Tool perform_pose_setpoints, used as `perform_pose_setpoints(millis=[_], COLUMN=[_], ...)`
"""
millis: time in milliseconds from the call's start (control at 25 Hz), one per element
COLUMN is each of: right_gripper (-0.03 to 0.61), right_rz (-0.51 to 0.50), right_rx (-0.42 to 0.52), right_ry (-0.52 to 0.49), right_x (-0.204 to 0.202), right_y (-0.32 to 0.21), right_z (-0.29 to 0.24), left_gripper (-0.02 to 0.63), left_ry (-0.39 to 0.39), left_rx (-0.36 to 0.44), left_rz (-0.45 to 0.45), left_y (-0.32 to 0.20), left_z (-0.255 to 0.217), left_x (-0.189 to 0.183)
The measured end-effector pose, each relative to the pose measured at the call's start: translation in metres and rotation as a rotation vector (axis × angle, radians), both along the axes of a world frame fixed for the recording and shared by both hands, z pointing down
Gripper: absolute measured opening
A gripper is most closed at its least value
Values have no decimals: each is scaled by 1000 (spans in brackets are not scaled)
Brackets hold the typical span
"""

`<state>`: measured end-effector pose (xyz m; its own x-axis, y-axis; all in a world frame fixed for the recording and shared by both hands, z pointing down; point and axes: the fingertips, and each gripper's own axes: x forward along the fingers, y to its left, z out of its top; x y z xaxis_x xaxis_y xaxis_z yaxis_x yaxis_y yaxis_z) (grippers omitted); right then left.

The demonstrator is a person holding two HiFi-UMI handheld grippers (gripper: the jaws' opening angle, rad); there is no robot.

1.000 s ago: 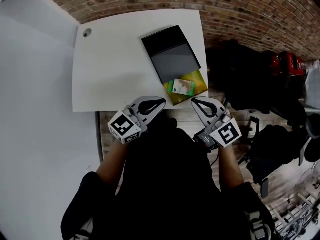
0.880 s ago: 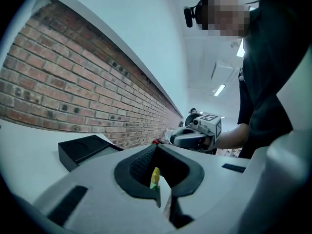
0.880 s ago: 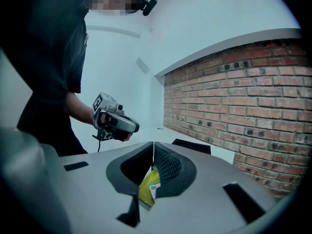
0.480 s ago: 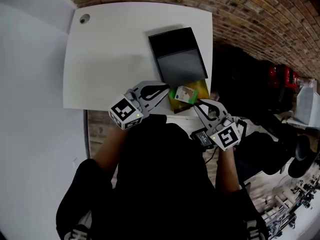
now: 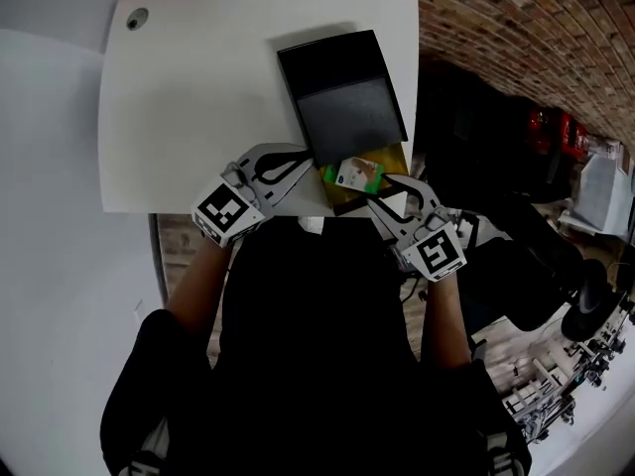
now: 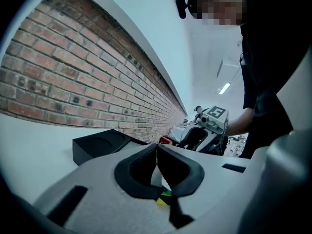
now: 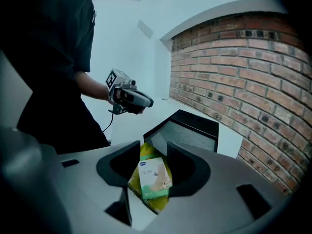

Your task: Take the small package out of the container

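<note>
My right gripper [image 7: 153,146] was spread just beside the small package [image 7: 155,177]; my left gripper [image 6: 157,149] was pressed together. I feared an edge pinch could slip.

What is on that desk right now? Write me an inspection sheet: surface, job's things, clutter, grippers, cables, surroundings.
Surface: white table, with a round grommet hole in its far left corner.
Job's things: black container, open, near the table's right edge; yellow tray at its near end; small package lying on the yellow tray, not yet lifted.
Clutter: nothing seen.
Grippers: left gripper has its jaws together, empty, left of the package. Right gripper has its jaws apart, pointed at the package; contact cannot be told.
Cables: one cable hangs from the left gripper.
Surroundings: brick wall behind the table; dark furniture at the right.
</note>
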<state>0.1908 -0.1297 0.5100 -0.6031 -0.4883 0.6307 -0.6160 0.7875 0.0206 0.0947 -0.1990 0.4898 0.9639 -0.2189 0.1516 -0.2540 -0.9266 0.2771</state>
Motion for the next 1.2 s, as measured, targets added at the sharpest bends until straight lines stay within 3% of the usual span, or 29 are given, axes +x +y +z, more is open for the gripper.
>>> perform_pose_setpoints(millis=[440,840,1200], right_gripper=[261,309,324], right_rz=[-183,-230,-269], right_rx=[-138,-245,-300], right_ry=[145,283,334], right_x=[1,1,-5], right_y=[4,-1,0], right_z=[63,104,126], left_gripper=[15,15,15], left_ry=[-8,-1,-2], left_rx=[-24,-44,-54], left_rz=[-95,-145,-161], left_y=[-7,-3,-9], left_z=[8,13,15], left_x=[7,-3,-13])
